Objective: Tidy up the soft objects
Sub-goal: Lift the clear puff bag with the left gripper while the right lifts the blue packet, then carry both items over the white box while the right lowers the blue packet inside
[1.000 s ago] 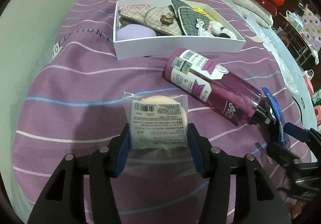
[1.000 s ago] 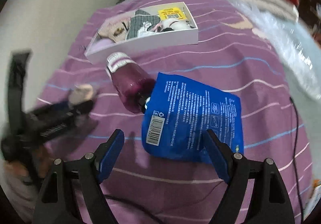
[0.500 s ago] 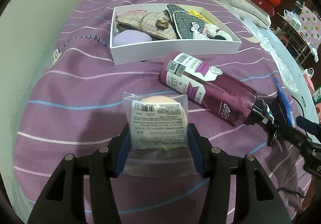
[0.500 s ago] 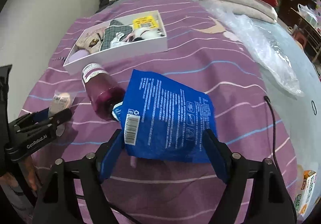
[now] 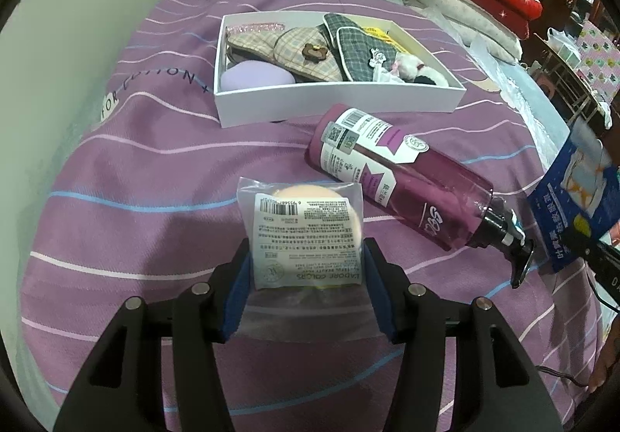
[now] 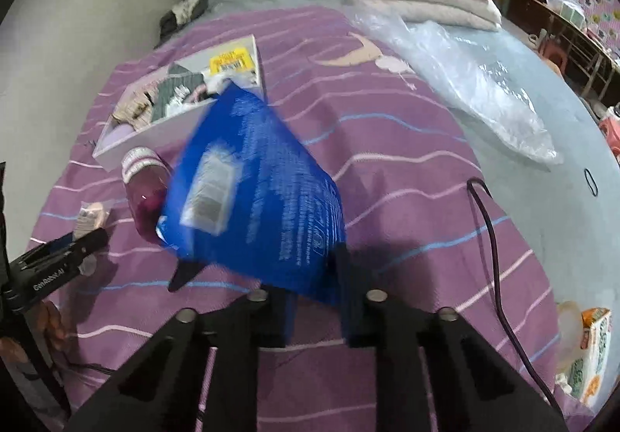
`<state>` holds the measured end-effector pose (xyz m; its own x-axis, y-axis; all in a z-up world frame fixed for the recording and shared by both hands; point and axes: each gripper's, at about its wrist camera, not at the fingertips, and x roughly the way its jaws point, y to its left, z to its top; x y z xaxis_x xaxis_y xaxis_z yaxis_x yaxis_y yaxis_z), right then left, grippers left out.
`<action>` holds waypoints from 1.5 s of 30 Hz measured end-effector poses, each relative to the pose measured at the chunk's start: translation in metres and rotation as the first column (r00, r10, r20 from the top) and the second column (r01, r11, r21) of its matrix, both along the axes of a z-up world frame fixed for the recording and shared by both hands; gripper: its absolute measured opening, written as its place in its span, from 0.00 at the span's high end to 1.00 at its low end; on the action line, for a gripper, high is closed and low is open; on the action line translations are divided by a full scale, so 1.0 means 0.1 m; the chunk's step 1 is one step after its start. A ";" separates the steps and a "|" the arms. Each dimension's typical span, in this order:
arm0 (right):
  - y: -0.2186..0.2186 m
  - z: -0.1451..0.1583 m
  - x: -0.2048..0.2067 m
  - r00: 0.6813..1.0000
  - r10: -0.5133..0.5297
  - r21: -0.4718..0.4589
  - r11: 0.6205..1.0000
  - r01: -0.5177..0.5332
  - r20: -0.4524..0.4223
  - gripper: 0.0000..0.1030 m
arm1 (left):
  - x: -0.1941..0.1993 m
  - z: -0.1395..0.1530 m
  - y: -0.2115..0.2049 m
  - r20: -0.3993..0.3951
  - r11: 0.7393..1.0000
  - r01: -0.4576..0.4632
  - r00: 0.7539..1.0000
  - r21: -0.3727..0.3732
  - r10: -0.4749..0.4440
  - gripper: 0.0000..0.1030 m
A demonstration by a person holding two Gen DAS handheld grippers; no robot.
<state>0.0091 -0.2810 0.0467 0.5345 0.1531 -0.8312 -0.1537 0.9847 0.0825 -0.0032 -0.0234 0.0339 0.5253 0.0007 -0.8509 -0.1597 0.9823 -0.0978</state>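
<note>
Left gripper point(image 5: 306, 288) pinches bagged makeup sponge point(image 5: 306, 226), lower centre. Right gripper point(image 6: 316, 290), jaws just closed, clamps blue packet point(image 6: 263, 191) mid-frame, lifted. White box point(image 5: 337, 102) of soft items upper centre; purple pump bottle point(image 5: 403, 176) right.

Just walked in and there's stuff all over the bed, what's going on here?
A person is sorting soft items into a white box. The left gripper holds a bagged makeup sponge. The right gripper has just closed on a blue packet, lifted beside a purple pump bottle lying on the bedspread.
</note>
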 end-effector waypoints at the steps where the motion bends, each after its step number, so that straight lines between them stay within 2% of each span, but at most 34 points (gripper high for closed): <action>1: 0.01 0.02 -0.01 1.000 0.008 0.007 1.000 -0.008 0.017 0.94 | 0.00 0.01 0.00 0.005 1.000 0.002 1.000 -0.002 -0.002 0.46; 6: 0.05 0.16 -0.08 0.990 0.050 0.054 0.997 -0.058 0.129 0.98 | 0.00 0.05 -0.01 0.012 1.000 0.002 1.000 -0.007 -0.002 0.46; 10: 0.09 0.20 -0.07 0.988 0.060 0.064 0.996 -0.069 0.140 0.98 | 0.00 0.08 0.03 0.018 1.000 -0.009 1.000 -0.022 0.010 0.46; 15: 0.03 0.32 -0.02 0.989 0.051 0.156 0.985 -0.073 0.141 0.98 | 0.01 0.14 0.10 0.014 0.998 -0.014 1.000 -0.059 0.015 0.46; 24: 0.10 0.60 0.20 0.989 0.099 0.297 0.946 -0.129 0.113 0.98 | 0.18 0.37 0.20 0.041 0.996 -0.016 0.999 -0.084 0.019 0.46; 32: 0.33 0.53 0.41 0.987 0.159 0.360 0.919 -0.162 0.038 0.98 | 0.31 0.49 0.15 0.055 0.999 0.016 0.998 -0.051 -0.013 0.46; 39: 0.47 0.46 0.48 0.985 0.174 0.395 0.904 -0.163 0.007 0.98 | 0.40 0.49 0.10 0.047 0.996 0.046 0.998 -0.075 -0.042 0.46; 45: 0.54 0.43 0.54 0.982 0.186 0.408 0.898 -0.165 -0.012 0.98 | 0.65 0.51 0.10 0.028 0.992 0.065 0.998 -0.106 -0.063 0.46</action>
